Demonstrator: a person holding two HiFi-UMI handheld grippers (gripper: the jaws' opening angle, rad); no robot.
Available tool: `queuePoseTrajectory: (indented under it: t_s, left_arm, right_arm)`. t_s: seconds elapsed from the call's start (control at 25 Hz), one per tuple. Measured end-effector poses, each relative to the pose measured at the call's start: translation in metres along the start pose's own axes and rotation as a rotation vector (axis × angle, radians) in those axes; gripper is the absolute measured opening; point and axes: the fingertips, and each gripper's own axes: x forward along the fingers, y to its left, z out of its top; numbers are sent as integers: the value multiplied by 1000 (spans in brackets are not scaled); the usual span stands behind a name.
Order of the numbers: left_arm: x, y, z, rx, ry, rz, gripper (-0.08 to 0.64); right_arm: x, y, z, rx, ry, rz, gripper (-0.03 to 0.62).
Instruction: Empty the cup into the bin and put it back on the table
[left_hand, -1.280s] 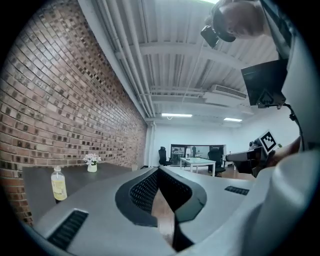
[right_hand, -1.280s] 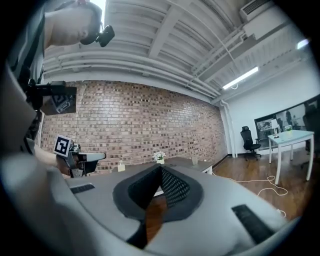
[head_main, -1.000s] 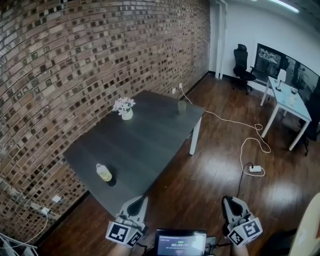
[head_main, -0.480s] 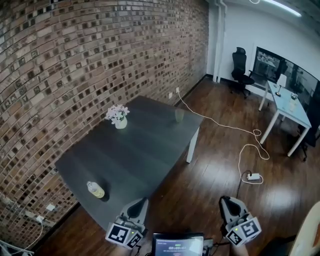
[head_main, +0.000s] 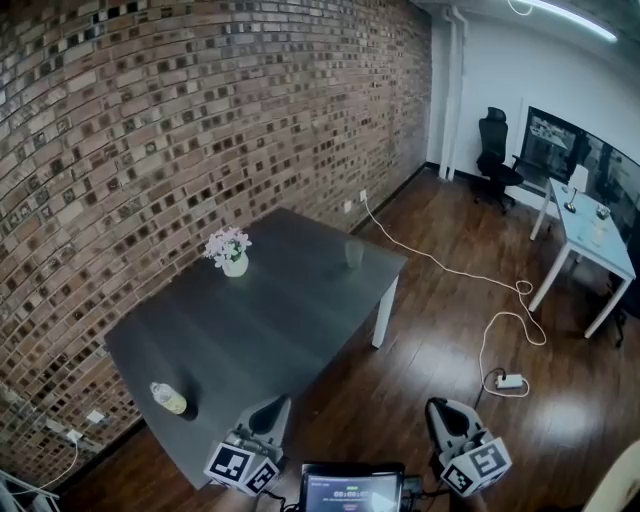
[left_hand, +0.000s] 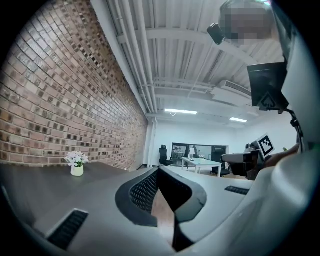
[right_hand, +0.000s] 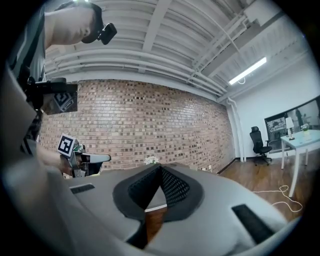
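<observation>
The left tool (head_main: 272, 408) sits at the bottom of the head view. Its two smooth grey moulded jaws are brought together at the tips, and their black, finely ribbed pads form a narrow wedge with nothing caught in it. The left gripper view shows the same tool (left_hand: 159, 172), closed and empty. The right tool (head_main: 440, 410) matches it in shape and finish, and its own view (right_hand: 160, 170) shows dark mesh-textured pads pressed tip to tip, holding nothing. Each tool carries a cube with black-and-white square markers, and a small dark glowing screen (head_main: 350, 492) sits between them.

The small translucent, grey-tinted cup (head_main: 354, 253) stands upright near the far right edge of the matte charcoal rectangular table (head_main: 270, 330), well apart from both tools. The table has a flat, slightly sheened top and square white legs. A squat white vase of pale pink and white flowers (head_main: 231, 262) stands nearer the wall side. A clear plastic bottle with yellowish liquid (head_main: 168, 398) stands at the near left corner.

A rough red-brown brick wall (head_main: 200, 120) with pale mortar runs along the table's left side. The glossy dark wooden plank floor (head_main: 430, 340) carries a looping white cable (head_main: 490, 320) that ends at a white power strip (head_main: 510, 380). Farther off are a black office chair (head_main: 495, 150) and a white-legged desk with a pale top (head_main: 590, 230).
</observation>
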Motion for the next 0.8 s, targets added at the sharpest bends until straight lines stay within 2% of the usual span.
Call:
queuePoseTrajectory:
  t_s: [0.2, 0.4, 0.8]
  left_arm:
    - [41, -11, -6, 3, -4, 26, -6]
    - [75, -14, -7, 18, 12, 28, -6]
    - [140, 24, -12, 25, 6, 54, -6]
  right_arm:
    - [14, -38, 1, 5, -6, 43, 3]
    - [28, -72, 4, 22, -3, 49, 3]
    - [98, -110, 11, 0, 5, 76, 3]
